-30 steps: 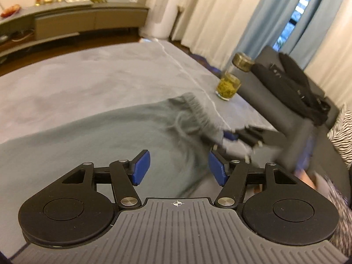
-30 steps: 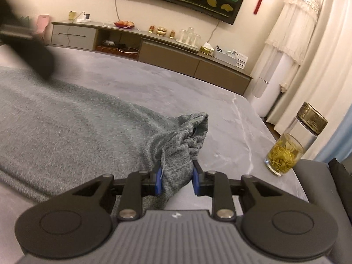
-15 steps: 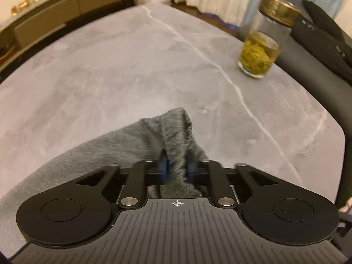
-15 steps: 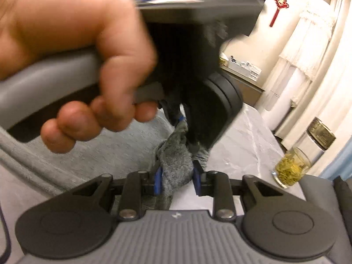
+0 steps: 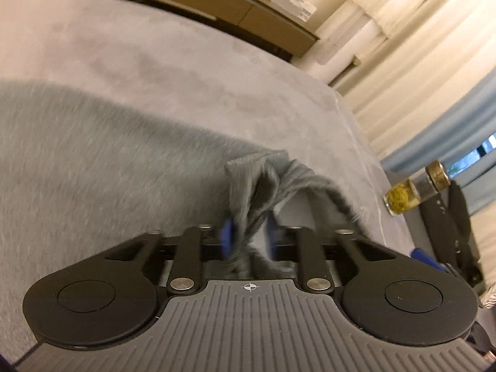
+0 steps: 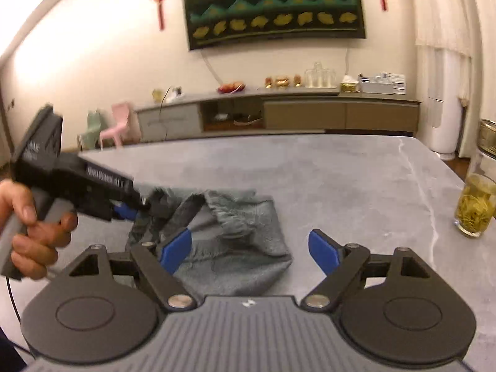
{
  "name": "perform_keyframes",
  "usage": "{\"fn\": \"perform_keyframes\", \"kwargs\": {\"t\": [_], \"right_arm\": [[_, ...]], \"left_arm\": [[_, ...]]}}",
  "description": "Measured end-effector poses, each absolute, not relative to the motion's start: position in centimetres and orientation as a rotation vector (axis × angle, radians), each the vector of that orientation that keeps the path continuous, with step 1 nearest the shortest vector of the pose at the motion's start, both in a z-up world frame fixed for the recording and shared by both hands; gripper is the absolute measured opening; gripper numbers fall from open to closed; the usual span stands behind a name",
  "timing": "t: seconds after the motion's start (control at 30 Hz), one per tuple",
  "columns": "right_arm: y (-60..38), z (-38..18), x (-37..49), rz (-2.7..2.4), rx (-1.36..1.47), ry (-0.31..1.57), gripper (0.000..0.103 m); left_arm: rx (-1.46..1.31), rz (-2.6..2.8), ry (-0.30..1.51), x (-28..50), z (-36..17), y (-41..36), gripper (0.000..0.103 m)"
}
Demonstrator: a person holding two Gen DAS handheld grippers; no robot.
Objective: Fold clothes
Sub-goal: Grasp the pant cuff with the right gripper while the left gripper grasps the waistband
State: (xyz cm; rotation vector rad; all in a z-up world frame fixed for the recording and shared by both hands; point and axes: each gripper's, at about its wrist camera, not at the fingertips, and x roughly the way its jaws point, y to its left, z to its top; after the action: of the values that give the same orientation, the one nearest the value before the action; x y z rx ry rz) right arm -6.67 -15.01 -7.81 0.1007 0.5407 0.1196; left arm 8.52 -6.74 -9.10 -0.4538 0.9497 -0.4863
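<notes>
A grey knitted garment (image 6: 235, 241) lies bunched at centre frame on a grey marble-look tabletop (image 6: 356, 179), its ribbed hem doubled over, apparently mid-fold. The left gripper (image 5: 248, 237), at lower centre of its own view, has a twisted rope of the fabric between its blue pads as its jaws open, seemingly letting the cloth go. The right gripper (image 6: 248, 249), opening wide with nothing held, hovers just over the pile. A glass jar of yellow-green tea (image 6: 474, 207) stands clear at right edge.
</notes>
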Motion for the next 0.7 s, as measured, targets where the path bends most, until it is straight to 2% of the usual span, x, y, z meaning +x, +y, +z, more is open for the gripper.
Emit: {"fn": "perform_keyframes", "kwargs": {"t": [0.03,0.23,0.43,0.5,0.53,0.63,0.7], "right_arm": [[-14.4,-8.0,-6.6,0.131,0.077,0.547,0.083],[-9.7,-8.8,-7.3,0.226,-0.076,0.56,0.063],[-4.5,-11.7,-6.1,0.202,-0.289,0.697,0.043],[-4.2,-12.3,-6.1,0.19,-0.32,0.722,0.018],[-4.2,-12.1,-6.2,0.191,-0.317,0.714,0.013],[-4.1,-11.6,-6.6,0.203,-0.308,0.684,0.008],[-3.6,-11.4,-7.0,0.225,-0.322,0.665,0.007]], "left_arm": [[-0.458,-0.492,0.938,8.3,-9.0,-6.6,0.029],[-0.308,-0.576,0.815,6.6,-6.0,-8.1,0.031],[-0.182,-0.708,0.825,6.3,-4.9,-11.4,0.031],[-0.207,-0.699,0.818,6.4,-4.8,-11.4,0.031],[-0.222,-0.696,0.822,6.3,-4.7,-11.3,0.03],[-0.272,-0.743,0.915,7.9,-5.9,-11.7,0.031],[-0.318,-0.781,0.957,9.0,-6.6,-12.7,0.036]]}}
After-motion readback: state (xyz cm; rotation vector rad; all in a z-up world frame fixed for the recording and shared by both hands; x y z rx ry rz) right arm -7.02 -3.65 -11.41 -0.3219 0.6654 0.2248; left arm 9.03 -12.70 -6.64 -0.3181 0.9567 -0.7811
